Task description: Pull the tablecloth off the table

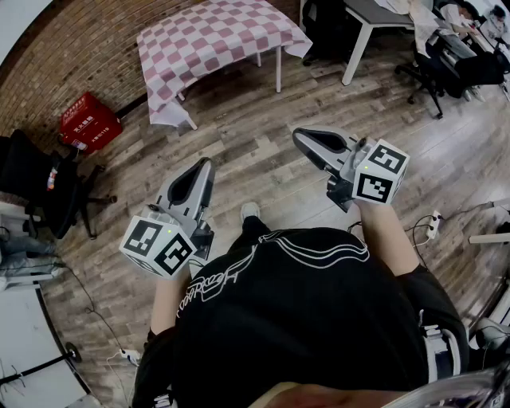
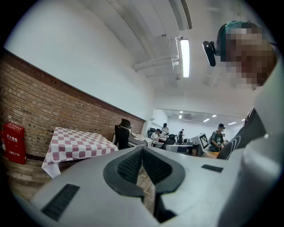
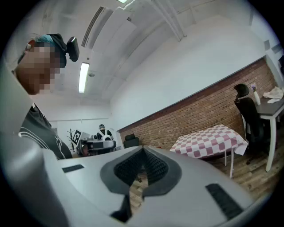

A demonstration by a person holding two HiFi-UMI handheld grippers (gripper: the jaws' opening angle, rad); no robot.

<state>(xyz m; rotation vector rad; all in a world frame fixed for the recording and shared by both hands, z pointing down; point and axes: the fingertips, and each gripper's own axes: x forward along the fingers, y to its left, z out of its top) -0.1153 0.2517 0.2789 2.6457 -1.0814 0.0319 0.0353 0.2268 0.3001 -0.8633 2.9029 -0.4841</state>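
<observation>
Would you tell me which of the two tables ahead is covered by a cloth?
The table by the brick wall, under the pink-and-white checked tablecloth; the white-legged desk to its right has none.

a: what are the grippers doing?
b: the left gripper and the right gripper both point forward, about level and well apart. each one's jaws are pressed together, empty.

Red box: set against the brick wall, upper left. Black office chair: placed at left edge, on plank floor. White worktop: seen at upper right. Power strip: laid on floor, right edge. Ceiling light: lit, upper centre.
</observation>
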